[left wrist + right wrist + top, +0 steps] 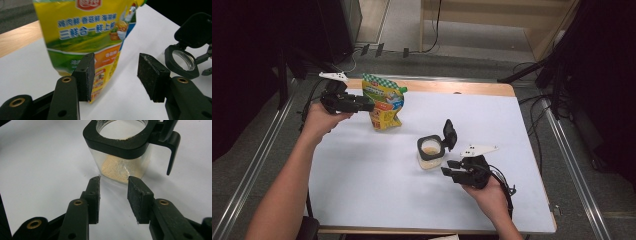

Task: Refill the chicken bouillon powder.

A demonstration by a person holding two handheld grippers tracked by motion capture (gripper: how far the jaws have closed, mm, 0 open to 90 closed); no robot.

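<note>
The work in hand seemed to be refilling the small jar (430,152) from the yellow-green pouch (384,102). To do it well, the left gripper (368,105) should take the pouch on its flat body, not near the spout, and squeeze gently so that the soft bag did not fold. The right gripper (451,167) should steady the jar low on its clear wall, away from the raised black lid (450,134).

The left gripper's jaws stood half open. The pouch was upright just ahead of them, mostly behind the left finger (85,76), and I could not tell if that finger touched it. The right gripper's jaws were partly open and held nothing. The jar, with pale powder (120,168) at its bottom, stood just beyond the fingertips (94,182).
</note>
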